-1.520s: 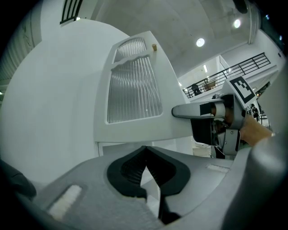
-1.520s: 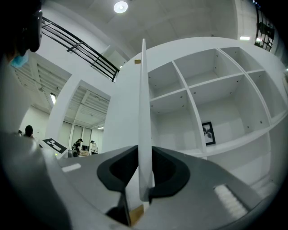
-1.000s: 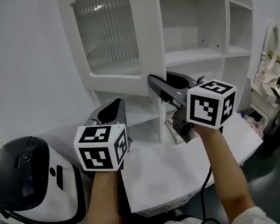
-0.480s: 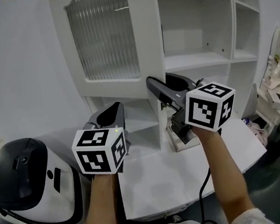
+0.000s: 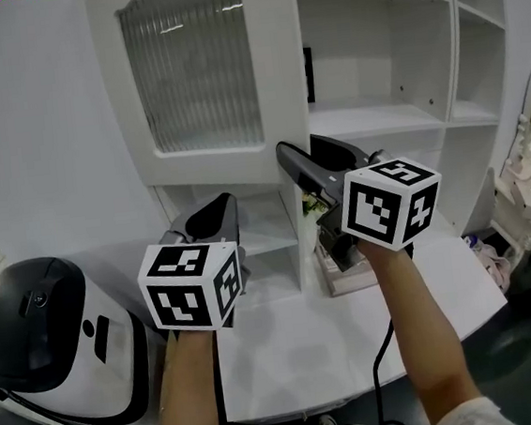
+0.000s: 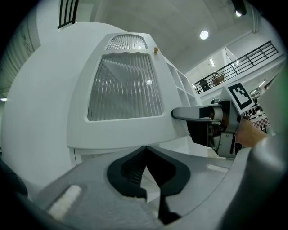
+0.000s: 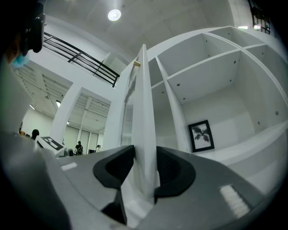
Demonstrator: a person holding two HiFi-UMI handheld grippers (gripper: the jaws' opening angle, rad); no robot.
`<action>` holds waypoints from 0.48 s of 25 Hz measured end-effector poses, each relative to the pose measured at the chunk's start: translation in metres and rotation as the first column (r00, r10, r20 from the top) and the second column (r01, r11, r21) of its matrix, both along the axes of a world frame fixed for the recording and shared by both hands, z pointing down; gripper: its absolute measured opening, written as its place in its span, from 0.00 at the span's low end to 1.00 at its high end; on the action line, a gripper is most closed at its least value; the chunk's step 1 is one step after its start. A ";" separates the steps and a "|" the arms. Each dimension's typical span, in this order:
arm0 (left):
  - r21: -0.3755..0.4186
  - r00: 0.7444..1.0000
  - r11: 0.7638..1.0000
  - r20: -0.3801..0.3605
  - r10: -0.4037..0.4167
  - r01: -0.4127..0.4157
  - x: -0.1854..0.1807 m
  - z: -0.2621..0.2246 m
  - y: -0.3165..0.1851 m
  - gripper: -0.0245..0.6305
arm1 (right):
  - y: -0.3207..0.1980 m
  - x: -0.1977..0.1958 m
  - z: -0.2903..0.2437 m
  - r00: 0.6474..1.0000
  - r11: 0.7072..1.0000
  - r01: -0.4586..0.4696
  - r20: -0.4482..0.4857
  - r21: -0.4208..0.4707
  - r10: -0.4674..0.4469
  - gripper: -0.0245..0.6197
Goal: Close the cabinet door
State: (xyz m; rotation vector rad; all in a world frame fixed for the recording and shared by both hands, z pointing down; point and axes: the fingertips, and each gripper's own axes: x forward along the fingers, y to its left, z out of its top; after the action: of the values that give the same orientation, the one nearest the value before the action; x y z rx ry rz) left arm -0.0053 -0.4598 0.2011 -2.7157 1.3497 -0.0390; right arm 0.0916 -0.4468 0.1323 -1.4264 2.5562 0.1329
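Right gripper view shows us the white cabinet door with ribbed glass pane point(image 7: 145, 90) standing edge-on between the jaws of our right gripper point(image 7: 145, 150), just opening and now released around it, while the left gripper point(image 6: 145, 149) beside it stays out of play, clenched empty.

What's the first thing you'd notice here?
The big white cabinet door with ribbed glass stands open at the top middle. Its edge sits between the jaws of the right gripper, which have just been opening. The left gripper, shut and empty, is lower at the left. Both wear black-and-white marker cubes.
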 end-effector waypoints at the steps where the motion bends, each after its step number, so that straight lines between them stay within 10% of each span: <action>1: 0.001 1.000 1.000 -0.001 -0.003 0.003 0.002 -0.001 -0.002 0.03 | -0.003 0.002 0.000 1.000 1.000 -0.008 -0.006 0.001 0.008 0.28; 12: 0.010 0.999 0.999 0.005 -0.044 0.044 0.018 -0.004 -0.021 0.03 | -0.034 0.021 -0.001 1.000 1.000 -0.028 0.001 -0.001 0.028 0.38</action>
State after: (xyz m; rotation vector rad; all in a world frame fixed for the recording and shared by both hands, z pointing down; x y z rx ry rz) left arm 0.0126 -0.4808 0.1972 -2.6762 1.4040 -0.0435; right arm 0.1130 -0.4806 0.1317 -1.4628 2.5363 0.1355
